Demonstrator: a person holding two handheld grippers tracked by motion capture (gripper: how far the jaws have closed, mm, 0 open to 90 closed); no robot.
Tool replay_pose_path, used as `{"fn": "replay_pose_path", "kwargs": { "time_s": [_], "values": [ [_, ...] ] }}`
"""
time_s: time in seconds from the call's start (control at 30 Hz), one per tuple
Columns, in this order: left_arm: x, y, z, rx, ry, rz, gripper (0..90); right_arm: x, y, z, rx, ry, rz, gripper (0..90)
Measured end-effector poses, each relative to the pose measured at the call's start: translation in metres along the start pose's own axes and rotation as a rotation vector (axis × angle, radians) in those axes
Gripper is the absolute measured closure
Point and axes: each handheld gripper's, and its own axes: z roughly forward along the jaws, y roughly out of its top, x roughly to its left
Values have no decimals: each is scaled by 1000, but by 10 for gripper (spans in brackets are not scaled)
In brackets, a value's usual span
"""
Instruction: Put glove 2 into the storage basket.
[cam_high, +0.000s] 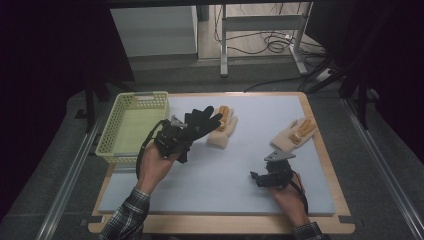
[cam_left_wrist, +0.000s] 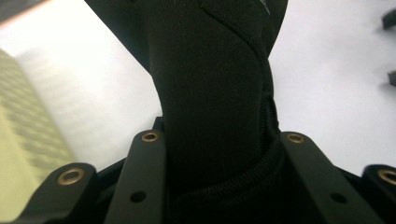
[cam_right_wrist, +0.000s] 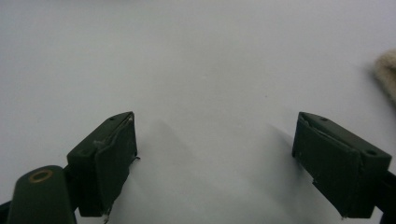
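Observation:
My left gripper (cam_high: 184, 135) is raised above the mat's left part, shut on a black glove (cam_high: 202, 121) whose fingers point up and to the right. In the left gripper view the black glove (cam_left_wrist: 210, 93) fills the gap between the jaws of the left gripper (cam_left_wrist: 222, 140), gripped near its ribbed cuff. A beige glove (cam_high: 223, 129) with orange fingertips lies flat just right of it. A second beige glove (cam_high: 294, 134) lies at the right. My right gripper (cam_high: 255, 177) rests low near the mat's front right; in its own view the right gripper (cam_right_wrist: 219, 149) is open over bare mat.
A yellow-green mesh basket (cam_high: 131, 102) stands at the mat's left edge, close beside my left hand, and shows blurred as the basket (cam_left_wrist: 18, 154) in the left gripper view. The pale mat (cam_high: 225, 185) covers a wooden table. A beige glove's edge (cam_right_wrist: 387, 77) shows far right.

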Motion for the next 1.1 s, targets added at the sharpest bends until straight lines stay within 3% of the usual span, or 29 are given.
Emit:
{"fn": "replay_pose_path", "kwargs": {
  "time_s": [0.27,0.3,0.47,0.53,0.6,0.63,0.67,1.1],
  "values": [
    [31,13,-16,-11,47,-51,671,0,0,0,-1,0,-1,135],
    [40,14,-19,-12,70,-64,671,0,0,0,-1,0,0,135],
    [59,12,-24,-6,108,-102,670,0,0,0,-1,0,0,135],
    [76,7,-25,1,129,-142,669,0,0,0,-3,0,1,135],
    [80,5,-25,3,137,-149,668,0,0,0,-2,0,1,135],
    [90,1,-26,7,156,-172,668,0,0,0,-2,0,1,135],
    [90,1,-26,7,156,-172,668,0,0,0,-2,0,1,135],
    [153,-38,-22,52,264,-308,661,0,0,0,-3,0,1,135]
  ]
}}
